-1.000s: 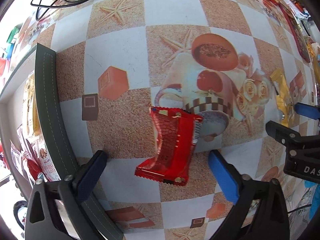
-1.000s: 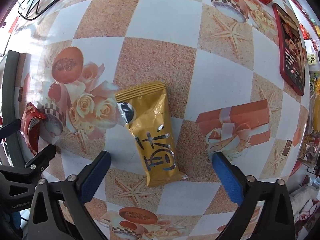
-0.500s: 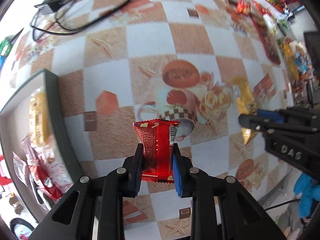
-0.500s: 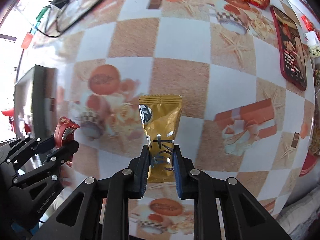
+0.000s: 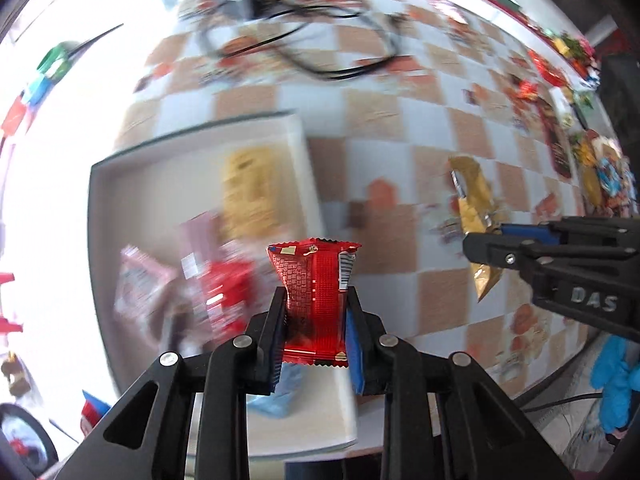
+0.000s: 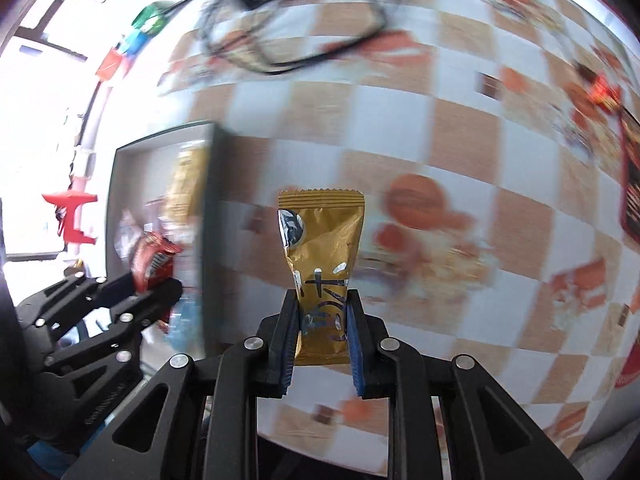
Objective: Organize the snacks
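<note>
Two grippers each clench a snack above the checkered tablecloth [image 6: 460, 136]: the left gripper [image 5: 315, 316] grasps a red packet [image 5: 314, 292], the right gripper [image 6: 322, 320] a gold packet [image 6: 322, 240]. Left, a tray [image 5: 94, 208] holds blurred snacks; far off lie black cables [image 5: 304, 52].

The tabletop [image 5: 384, 128] is checked in white and sandy tan, with orange printed motifs. At the twelve o'clock edge lie black cables [image 5: 304, 44]. The tray [image 5: 120, 216] is dark-rimmed and pale inside. One snack packet [image 5: 314, 296] is glossy red (barcode white), another [image 6: 322, 264] gold with dark lettering. Claw pads [image 6: 354, 344] are blue.
</note>
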